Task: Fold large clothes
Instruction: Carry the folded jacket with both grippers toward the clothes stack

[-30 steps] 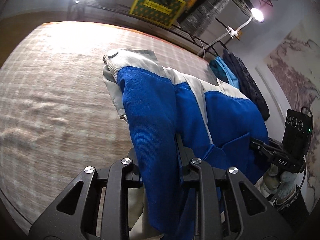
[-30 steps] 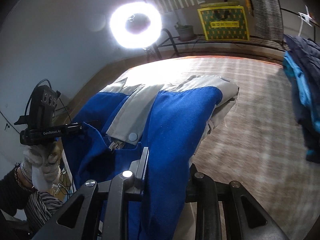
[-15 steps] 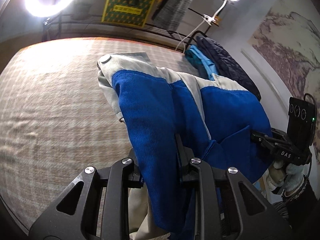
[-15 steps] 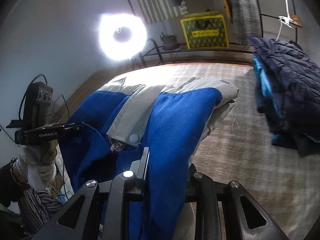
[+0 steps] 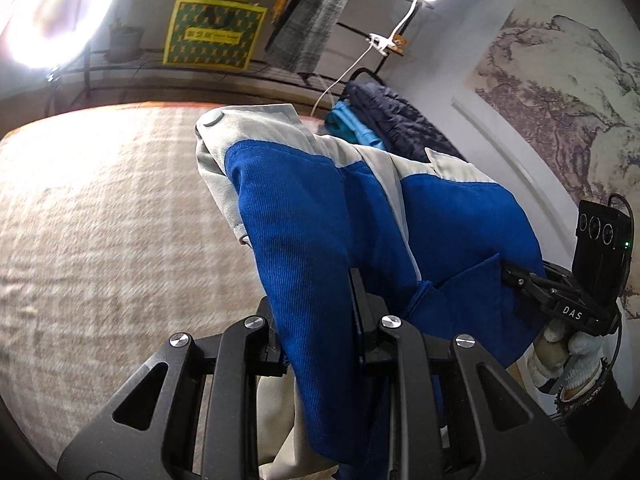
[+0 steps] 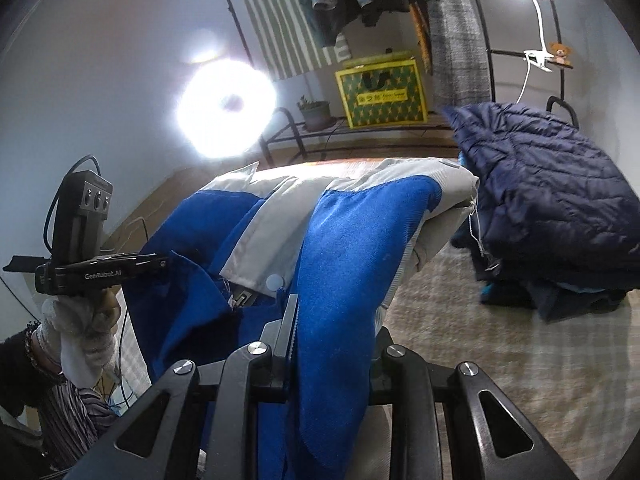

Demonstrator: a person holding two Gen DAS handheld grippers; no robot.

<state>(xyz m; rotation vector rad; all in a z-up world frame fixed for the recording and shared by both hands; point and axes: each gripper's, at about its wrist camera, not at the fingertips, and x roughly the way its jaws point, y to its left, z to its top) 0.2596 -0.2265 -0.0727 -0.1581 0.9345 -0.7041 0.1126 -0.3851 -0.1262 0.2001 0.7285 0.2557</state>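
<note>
Both my hands are up, tilted downward, side by side. My left hand-held gripper (image 5: 320, 320) is clamped narrow on a fold of the blue and grey jacket (image 5: 320, 208), and my right hand-held gripper (image 6: 332, 332) pinches another fold of it. The jacket hangs draped between the two, lifted above the plaid bed cover (image 5: 100, 220). My gloved right hand (image 5: 568, 356) shows at the jacket's edge. A navy puffer coat (image 6: 552, 192) lies piled beyond.
</note>
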